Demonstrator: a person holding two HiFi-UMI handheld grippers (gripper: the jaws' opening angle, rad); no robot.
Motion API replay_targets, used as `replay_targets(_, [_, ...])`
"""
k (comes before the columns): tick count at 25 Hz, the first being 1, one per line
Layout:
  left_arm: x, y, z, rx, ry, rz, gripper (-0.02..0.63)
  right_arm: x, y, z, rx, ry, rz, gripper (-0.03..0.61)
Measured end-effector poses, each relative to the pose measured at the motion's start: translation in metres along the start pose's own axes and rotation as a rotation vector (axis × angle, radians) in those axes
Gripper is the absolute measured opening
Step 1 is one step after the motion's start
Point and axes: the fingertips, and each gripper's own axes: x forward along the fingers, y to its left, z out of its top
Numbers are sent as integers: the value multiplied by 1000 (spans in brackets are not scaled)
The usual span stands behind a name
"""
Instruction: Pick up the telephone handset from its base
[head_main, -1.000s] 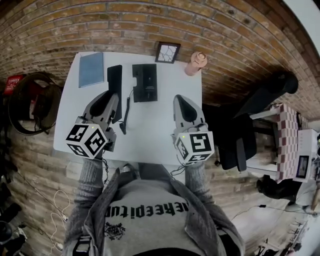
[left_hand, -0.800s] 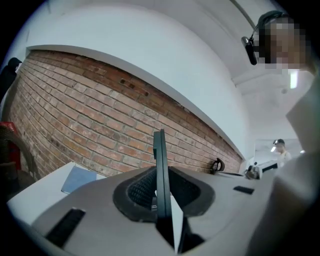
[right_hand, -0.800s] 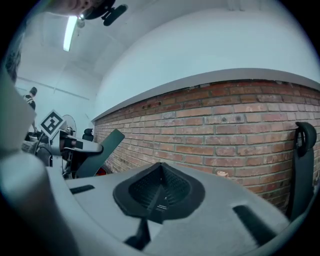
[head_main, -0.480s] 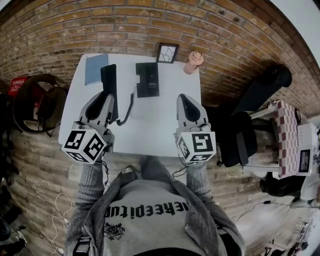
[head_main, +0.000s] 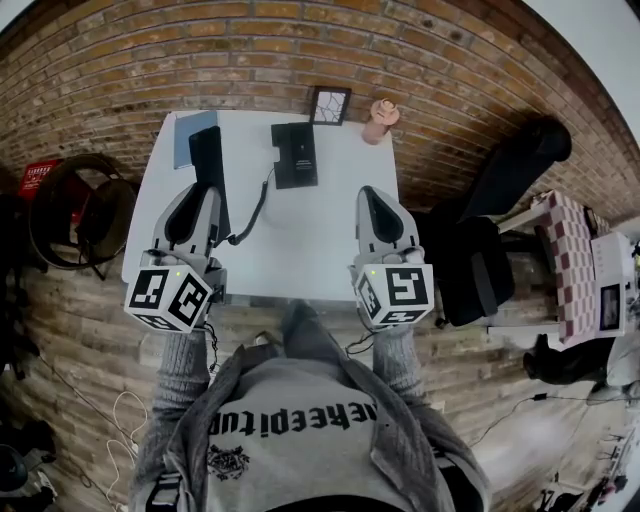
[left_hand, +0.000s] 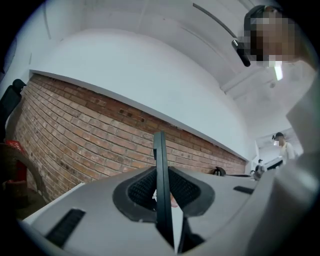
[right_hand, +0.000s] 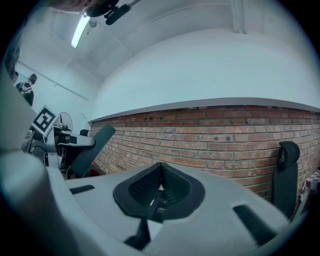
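The black telephone handset (head_main: 209, 165) is off its base (head_main: 294, 154) and held over the left part of the white table (head_main: 310, 250). My left gripper (head_main: 203, 192) is shut on its near end. In the left gripper view the handset (left_hand: 160, 170) stands edge-on as a thin black strip pinched between the pads. A dark cord (head_main: 255, 205) runs from the handset to the base. My right gripper (head_main: 371, 196) hovers over the table's right side, jaws together and empty (right_hand: 160, 167). From the right gripper view the raised handset (right_hand: 94, 146) shows at the left.
A blue notebook (head_main: 185, 135) lies at the table's back left, partly behind the handset. A small picture frame (head_main: 332, 104) and a pink figurine (head_main: 378, 121) stand along the brick wall. A black office chair (head_main: 500, 200) is right of the table.
Both grippers have come up and back toward the person. The handset went with the left gripper, higher and further left of the base, with the cord trailing.
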Motion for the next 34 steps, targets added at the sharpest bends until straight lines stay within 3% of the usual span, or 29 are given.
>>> replay_targets(17, [-43, -9, 27, 8, -72, -3, 71, -36, 19, 16, -15, -45, -49, 3])
replay_targets(34, [-43, -12, 33, 10, -96, -27, 71, -34, 21, 19, -21, -52, -51, 3])
